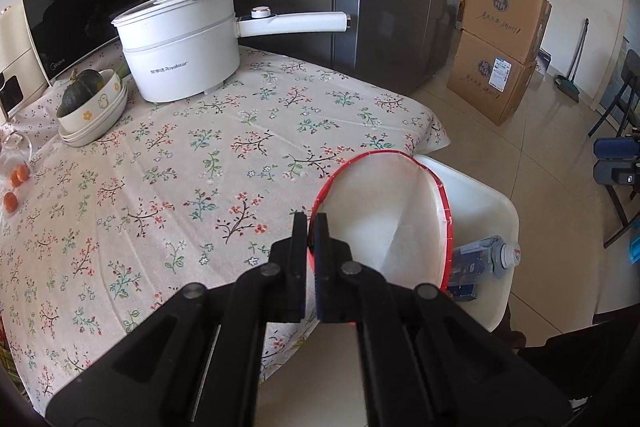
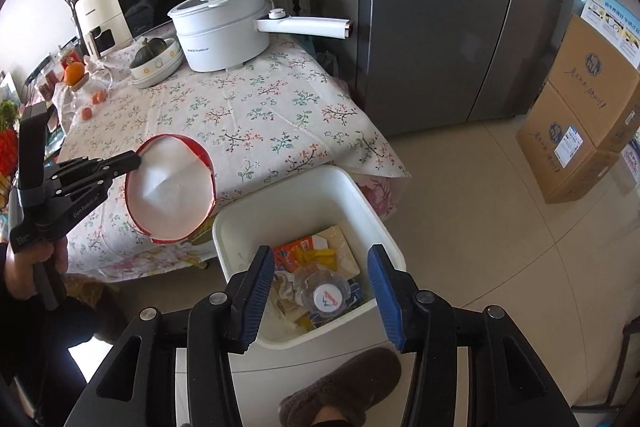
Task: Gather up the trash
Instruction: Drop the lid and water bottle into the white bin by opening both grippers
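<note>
L claw (image 1: pixel 310 223) clamps paper bowl (image 1: pixel 384 211) rim; R claw (image 2: pixel 320 281) apart, prob. above bin (image 2: pixel 304 187).

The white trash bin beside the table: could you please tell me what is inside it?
Inside the white trash bin: a plastic bottle, an orange packet, crumpled wrappers. Anything beneath is covered.

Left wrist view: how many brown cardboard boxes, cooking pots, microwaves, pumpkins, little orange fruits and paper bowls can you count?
Brown cardboard boxes: 2
Electric pot: 1
Microwave: 1
Green pumpkin: 1
Small orange fruits: 2
Red-rimmed paper bowl: 1
Total: 8
</note>
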